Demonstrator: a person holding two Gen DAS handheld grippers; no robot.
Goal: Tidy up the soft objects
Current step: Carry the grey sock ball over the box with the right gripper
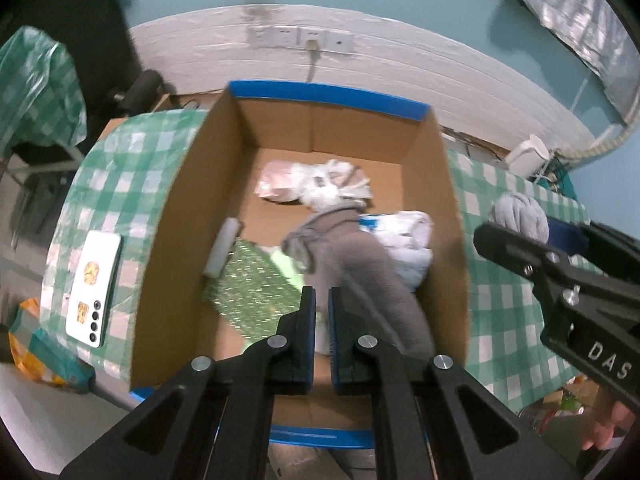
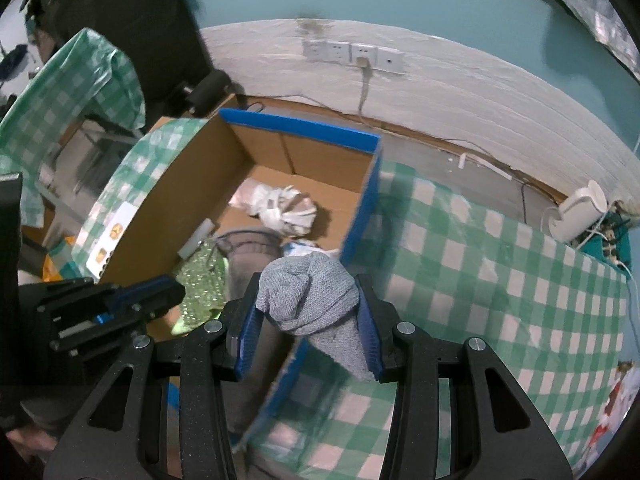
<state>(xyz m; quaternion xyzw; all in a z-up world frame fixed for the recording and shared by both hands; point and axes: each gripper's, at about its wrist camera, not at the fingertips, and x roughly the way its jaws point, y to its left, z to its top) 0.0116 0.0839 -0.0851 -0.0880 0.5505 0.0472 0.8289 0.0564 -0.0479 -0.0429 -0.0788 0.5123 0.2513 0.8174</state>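
Observation:
A cardboard box (image 1: pixel 168 240) with blue-taped edges stands on a green checked tablecloth. Inside lie a grey-brown plush (image 1: pixel 360 264), a green sparkly cloth (image 1: pixel 248 288), a white roll (image 1: pixel 222 252), white wrapped bundles (image 1: pixel 332 184) and a white-blue cloth (image 1: pixel 408 244). My left gripper (image 1: pixel 322 320) hovers over the box's near end, jaws nearly together, nothing between them. My right gripper (image 2: pixel 308 320) is shut on a grey knitted sock bundle (image 2: pixel 308 292), held above the box's right wall (image 2: pixel 360 208). The right gripper and the sock bundle (image 1: pixel 520 216) also show in the left wrist view.
A white phone (image 1: pixel 94 284) lies on the tablecloth (image 1: pixel 120 184) left of the box. A white device (image 2: pixel 576 212) with cables sits at the table's far right edge. A wall with sockets (image 2: pixel 352 54) is behind. The tablecloth (image 2: pixel 500 280) extends right of the box.

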